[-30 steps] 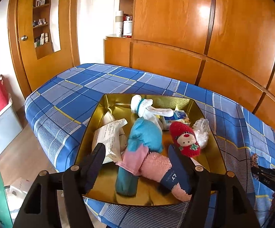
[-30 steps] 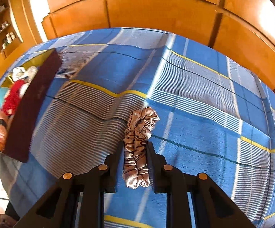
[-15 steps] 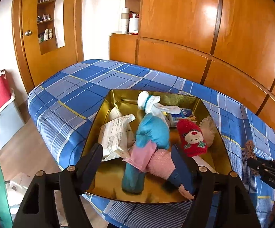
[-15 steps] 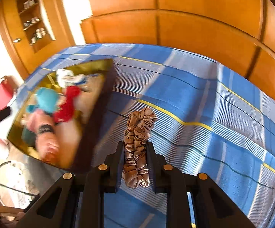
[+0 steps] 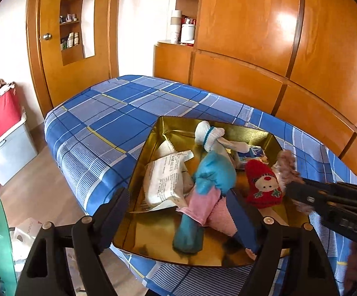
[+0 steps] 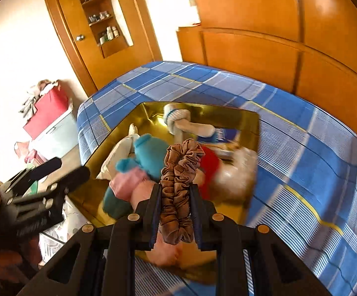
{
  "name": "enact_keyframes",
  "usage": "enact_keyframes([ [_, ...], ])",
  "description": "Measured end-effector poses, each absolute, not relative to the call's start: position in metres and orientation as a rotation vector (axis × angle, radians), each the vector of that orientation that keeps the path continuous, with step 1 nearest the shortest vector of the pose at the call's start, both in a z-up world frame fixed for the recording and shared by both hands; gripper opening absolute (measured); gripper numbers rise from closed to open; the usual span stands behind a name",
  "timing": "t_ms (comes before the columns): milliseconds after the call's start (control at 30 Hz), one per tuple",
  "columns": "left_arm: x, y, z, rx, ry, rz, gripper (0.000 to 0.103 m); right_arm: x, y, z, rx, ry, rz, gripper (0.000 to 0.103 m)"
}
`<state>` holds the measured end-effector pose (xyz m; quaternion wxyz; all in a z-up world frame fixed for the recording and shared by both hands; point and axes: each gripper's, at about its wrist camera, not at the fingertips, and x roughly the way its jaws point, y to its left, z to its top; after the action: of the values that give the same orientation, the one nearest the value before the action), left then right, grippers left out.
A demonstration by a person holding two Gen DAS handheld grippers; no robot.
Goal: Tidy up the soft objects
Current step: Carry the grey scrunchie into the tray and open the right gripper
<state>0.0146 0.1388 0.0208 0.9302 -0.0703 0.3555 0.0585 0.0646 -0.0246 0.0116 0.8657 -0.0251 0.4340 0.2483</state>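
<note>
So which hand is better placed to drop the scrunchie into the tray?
Right. The right gripper is shut on the scrunchie, over the gold tray. The left gripper is open and empty.

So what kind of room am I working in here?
Most likely a bedroom: a bed with a blue plaid sheet, built-in wooden wardrobe panels behind it, and a wooden door with toiletries in a wall niche.

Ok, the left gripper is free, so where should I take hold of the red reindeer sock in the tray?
Probably the red reindeer sock by its rounded upper end, coming from above with the left gripper open. It lies flat in the gold tray with that end clear, while the lower end meets the pink sock and the right gripper holds the scrunchie close by.
</note>
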Motion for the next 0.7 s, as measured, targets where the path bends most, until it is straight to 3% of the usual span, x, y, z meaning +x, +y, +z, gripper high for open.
enact_keyframes([
  [400,0.020,0.145,0.016,-0.154,0.738,0.132,0.094,0.106,0.008,-0.047,-0.121,1.004,0.434,0.025],
  [600,0.021,0.142,0.015,-0.144,0.739,0.128,0.100,0.098,0.007,-0.040,-0.142,0.987,0.438,0.037],
  [700,0.021,0.141,0.014,-0.144,0.744,0.128,0.102,0.092,0.010,-0.038,-0.152,0.970,0.435,0.038],
])
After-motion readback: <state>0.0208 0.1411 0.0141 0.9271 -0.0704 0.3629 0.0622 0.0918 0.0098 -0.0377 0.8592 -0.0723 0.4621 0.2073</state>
